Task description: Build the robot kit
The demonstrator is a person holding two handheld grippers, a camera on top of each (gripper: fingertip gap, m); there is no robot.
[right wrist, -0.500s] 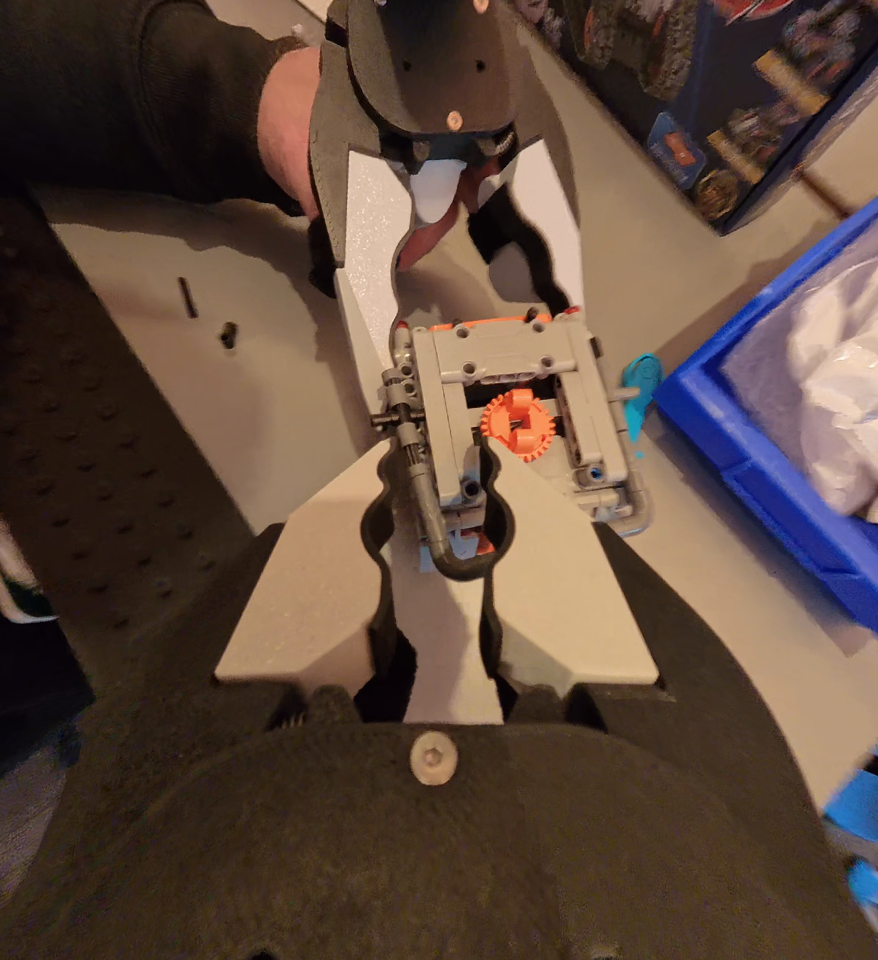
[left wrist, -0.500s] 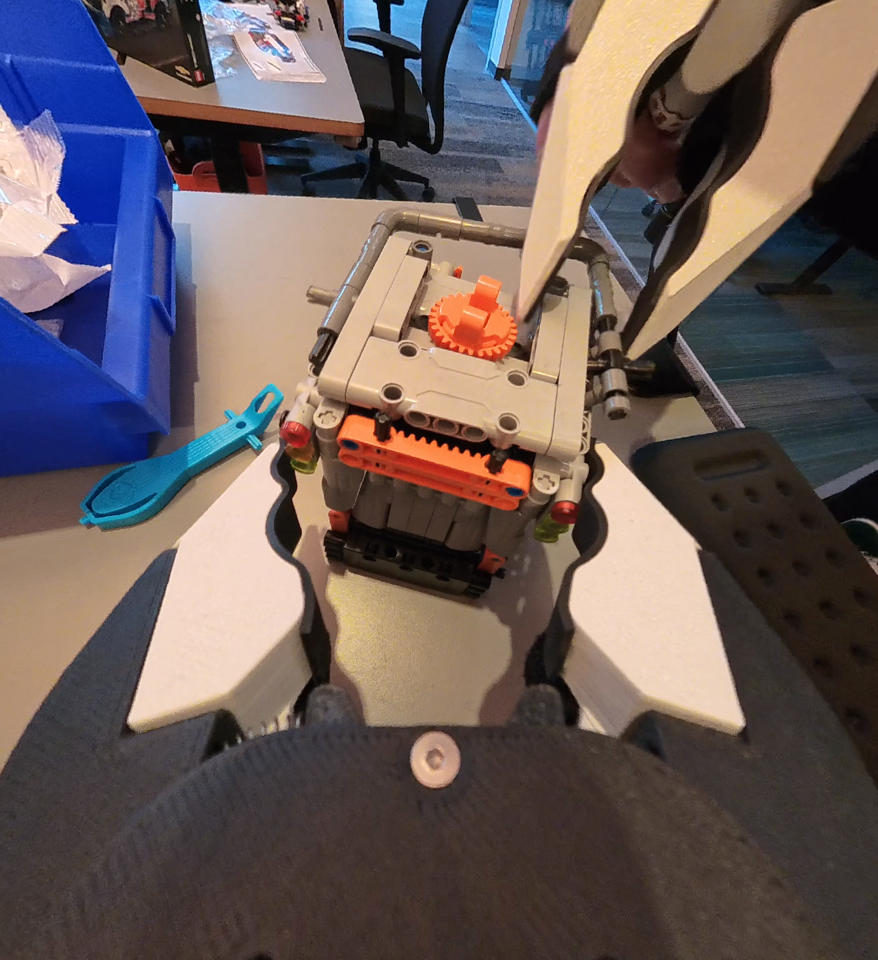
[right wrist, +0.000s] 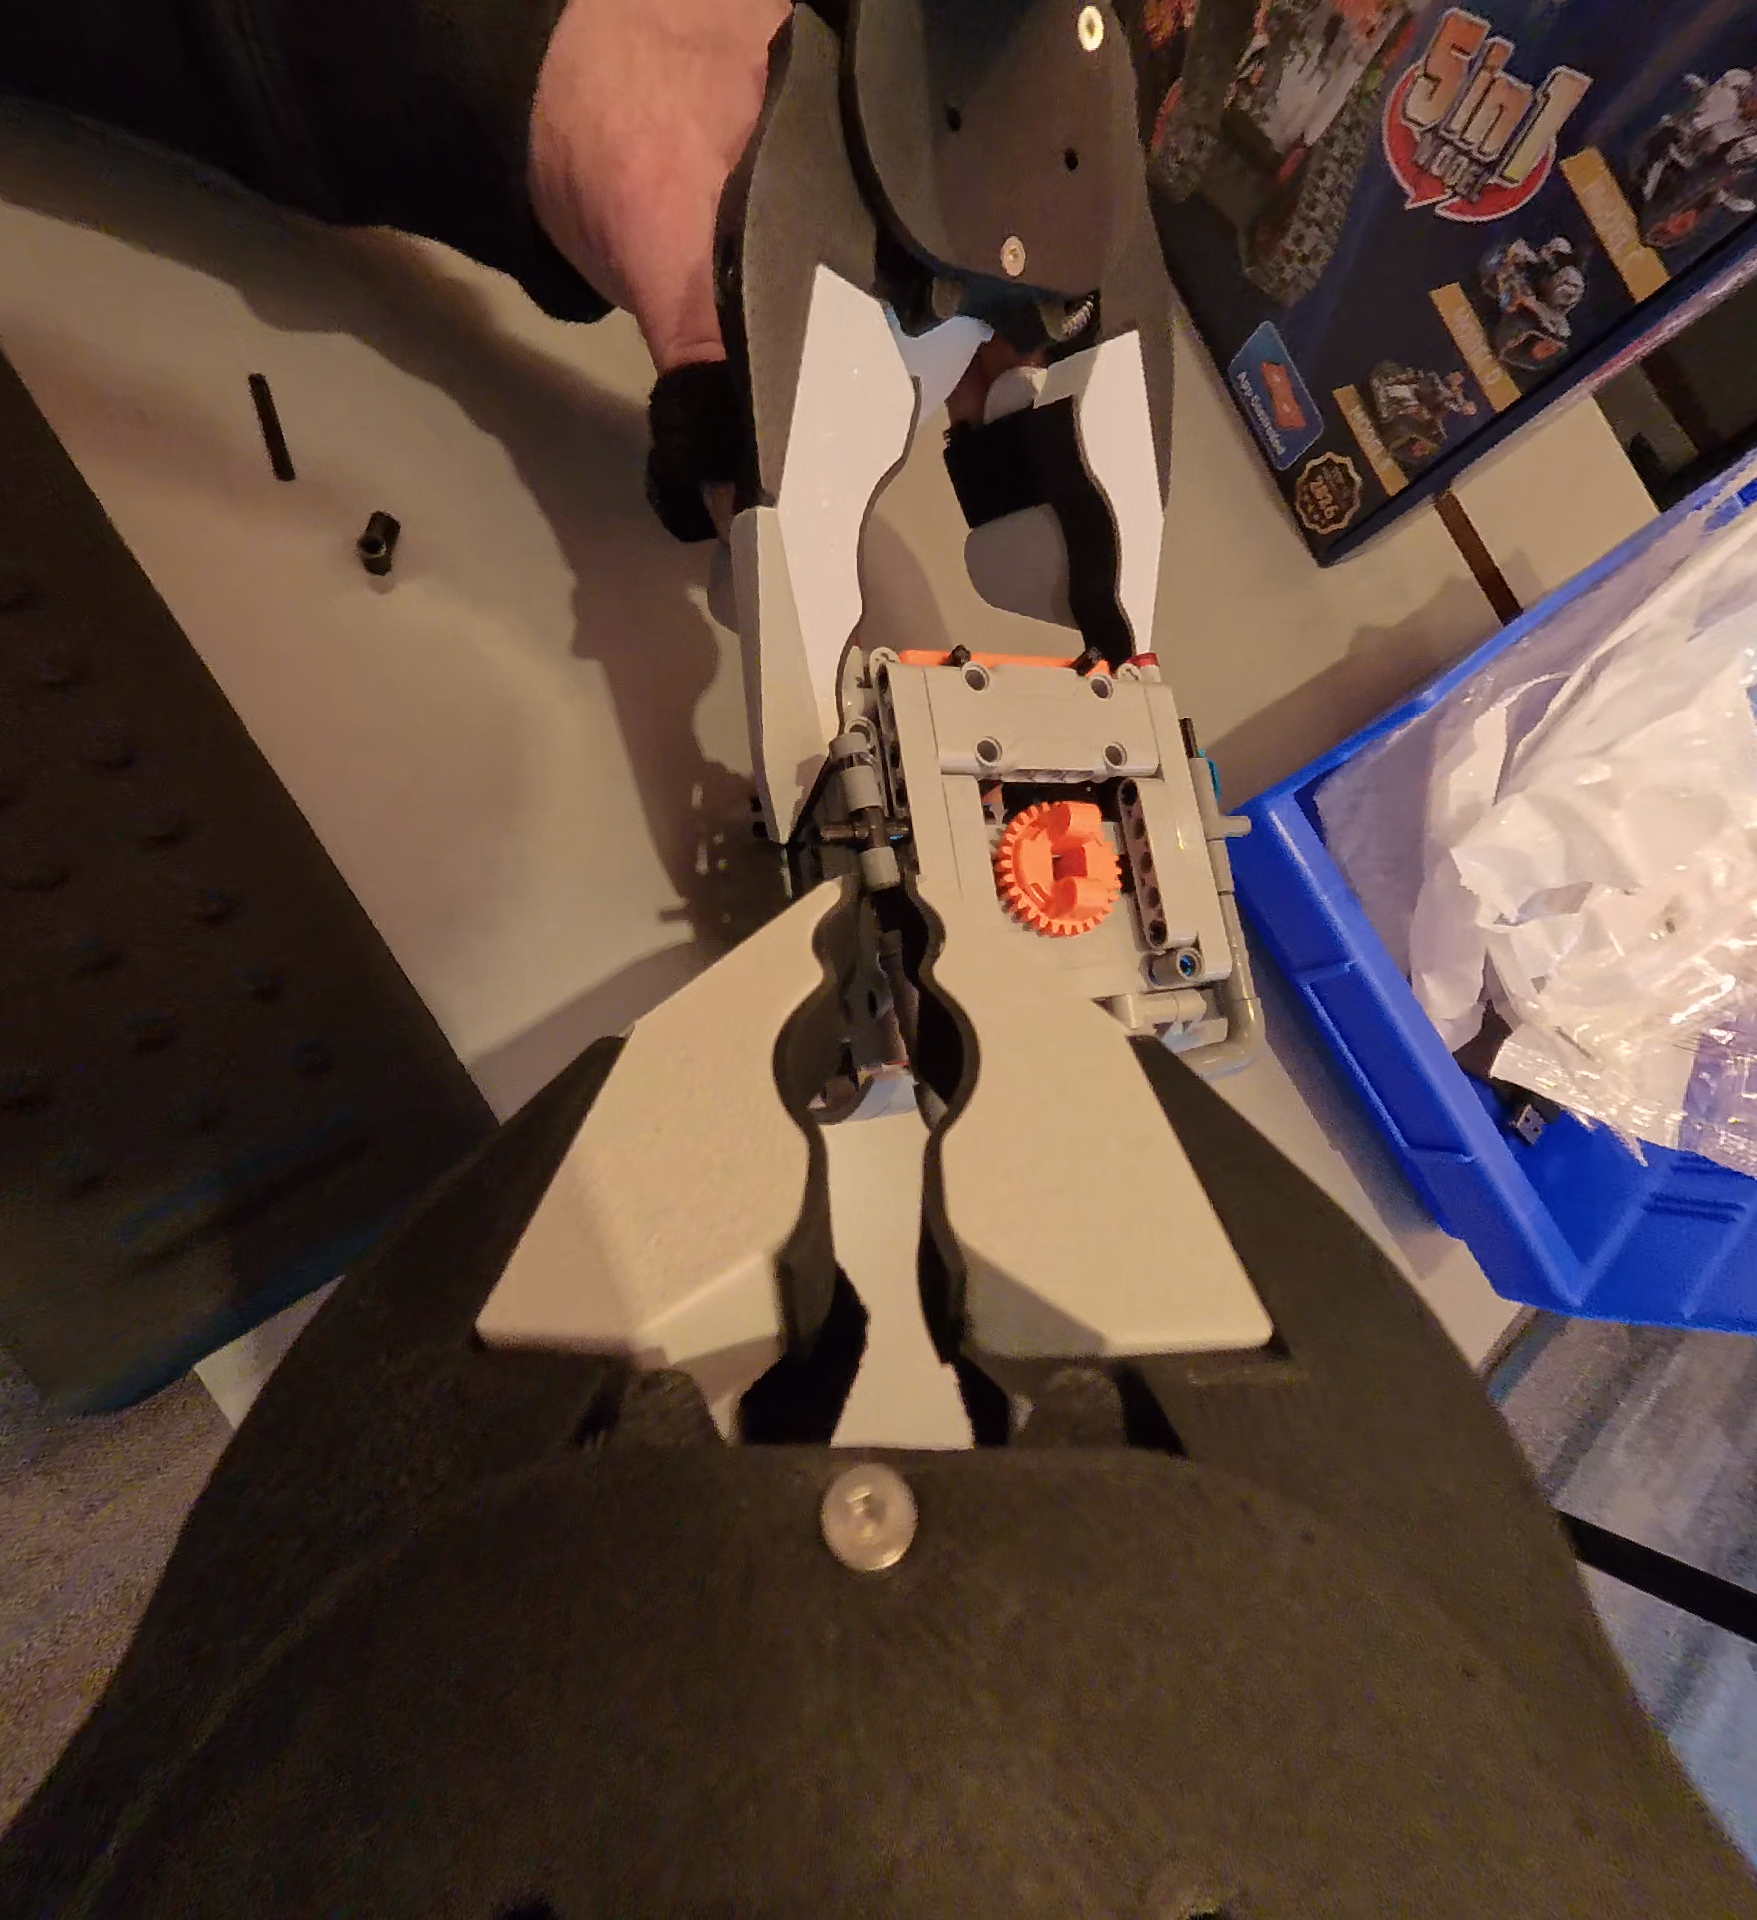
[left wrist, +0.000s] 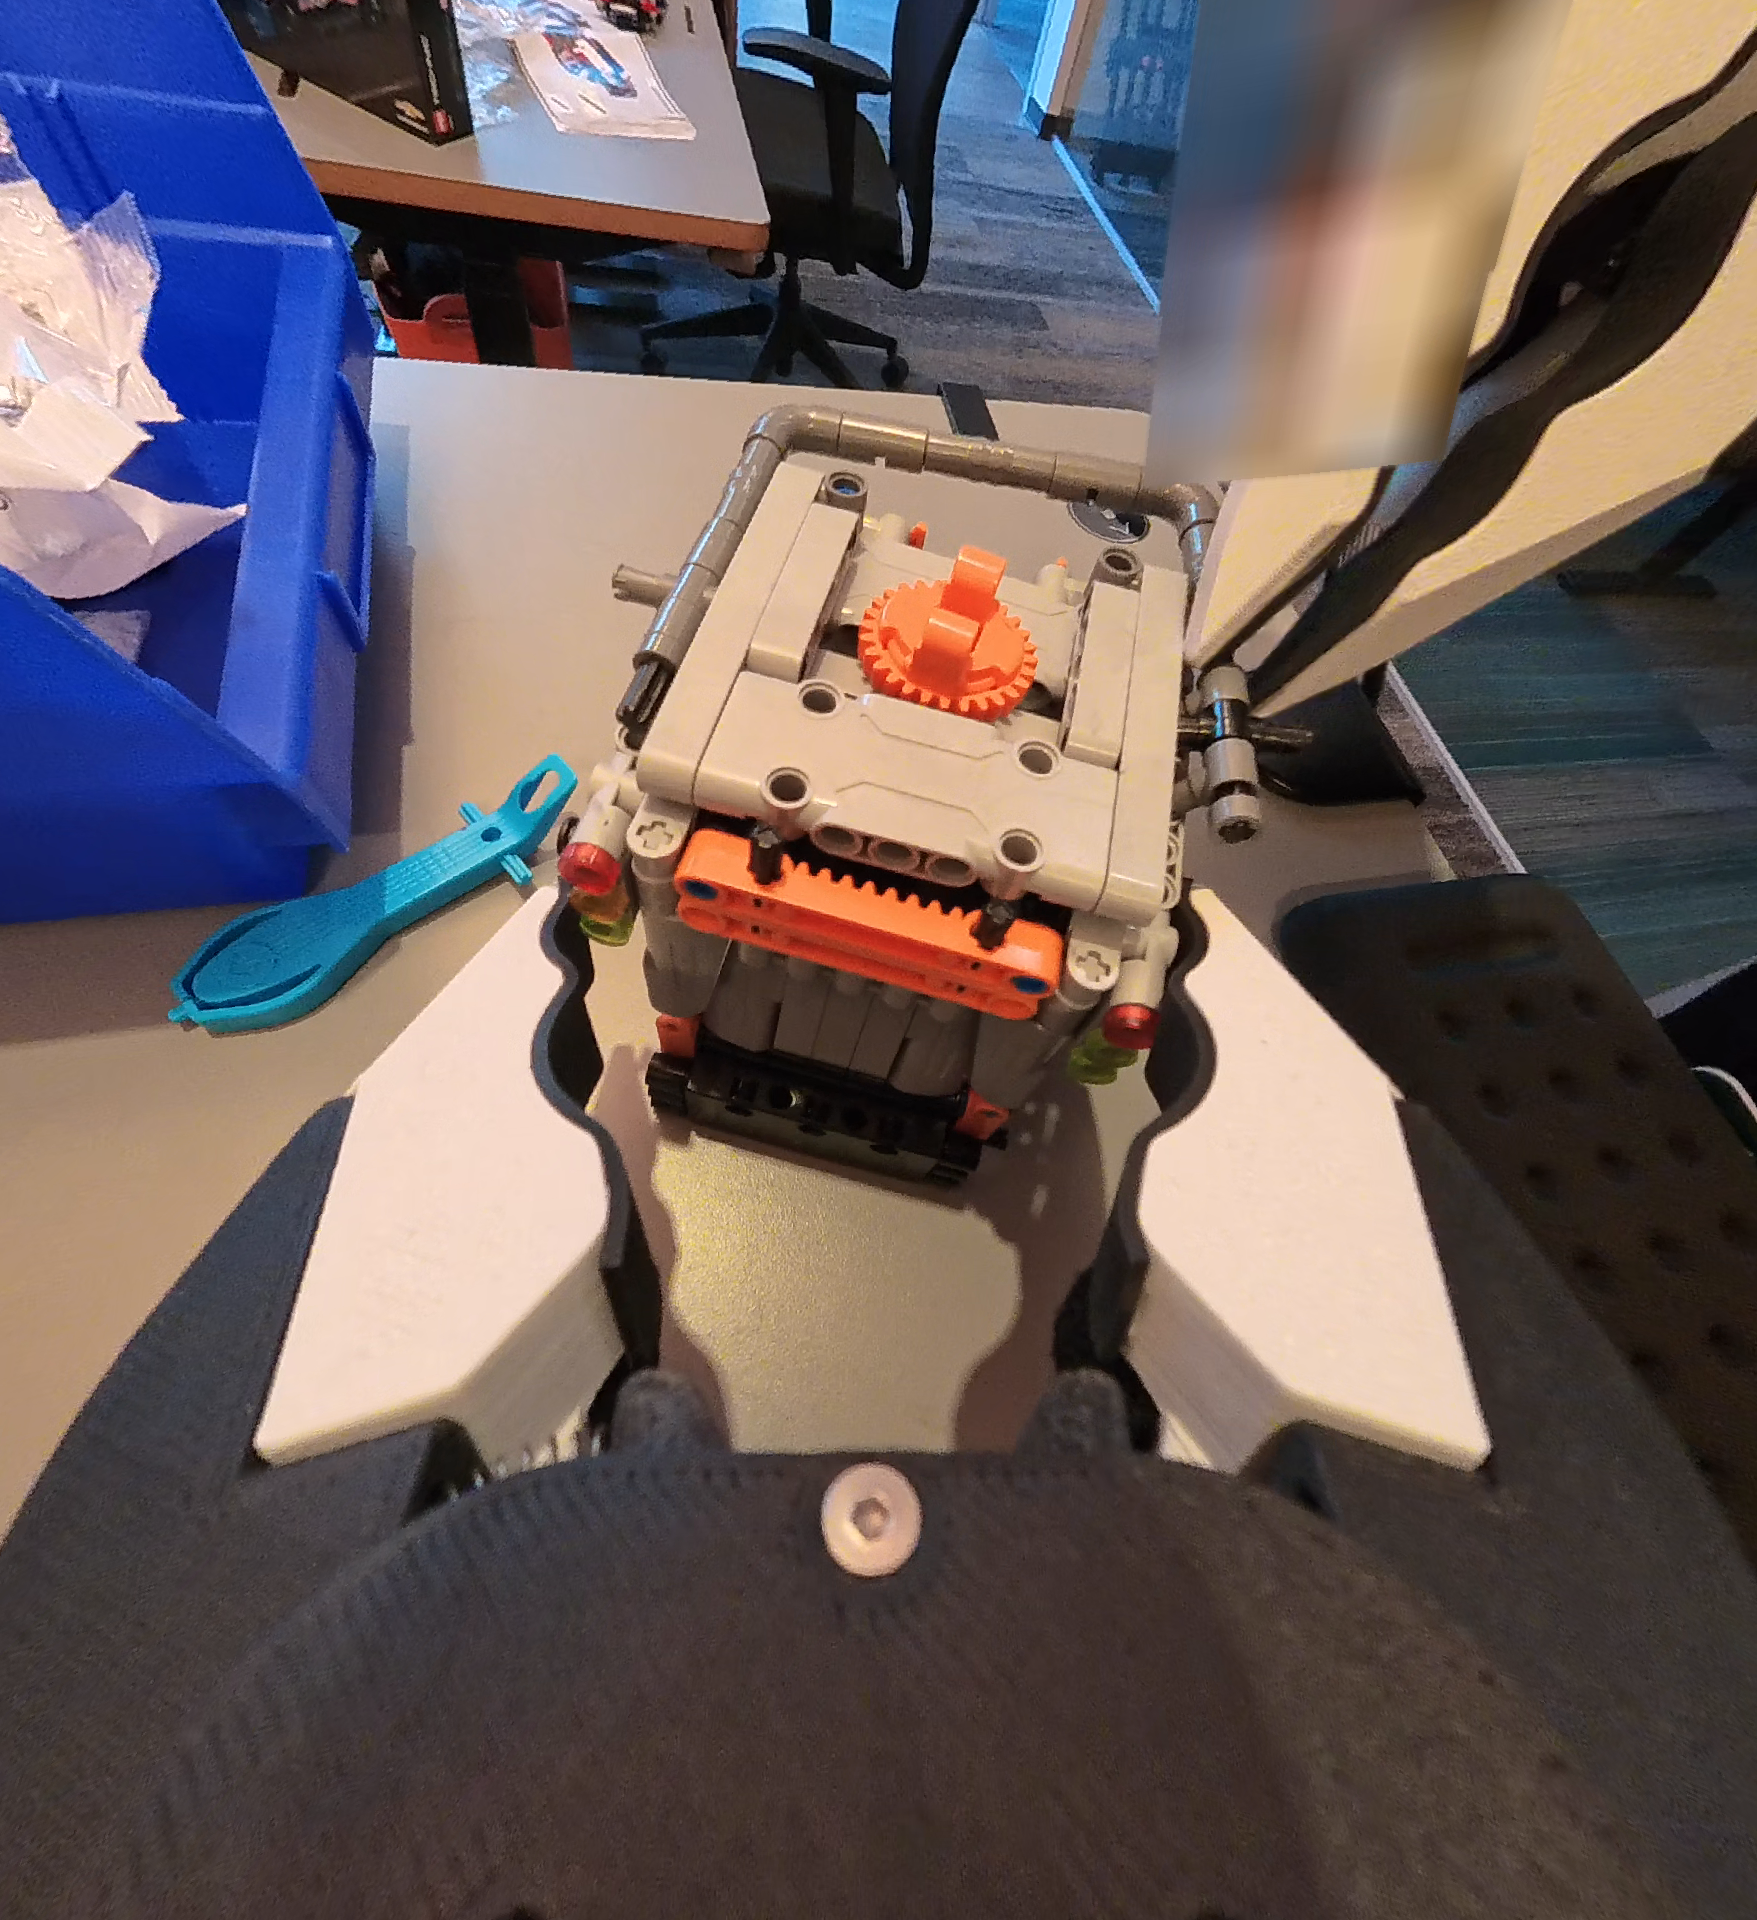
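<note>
two grippers meet at one model (left wrist: 905,790), which stands mid-frame on the grey table (left wrist: 500,499). a blue bin (left wrist: 261,623) of crumpled bags fills the upper left of the left wrist view, and a black perforated mat (left wrist: 1580,1143) lies at the right edge.

the left gripper (left wrist: 874,914) is spread wide and clamps the model's lower end, a finger against each side by the red studs. the right gripper (right wrist: 874,914) has left the orange gear (left wrist: 947,649), where one tip rested half a second ago. it now sits at the model's right flank in the left view. its fingers have drawn closer and seem pinched on the grey tube (right wrist: 869,966) along that side.

only the left view shows the teal tool (left wrist: 365,914) lying beside the model, just under the bin, and the orange rack on the model's near face. only the right view shows the hand (right wrist: 635,208) behind the left gripper, a printed box (right wrist: 1476,260) at upper right, and a black pin (right wrist: 271,426) and bush (right wrist: 375,540) loose at upper left.
</note>
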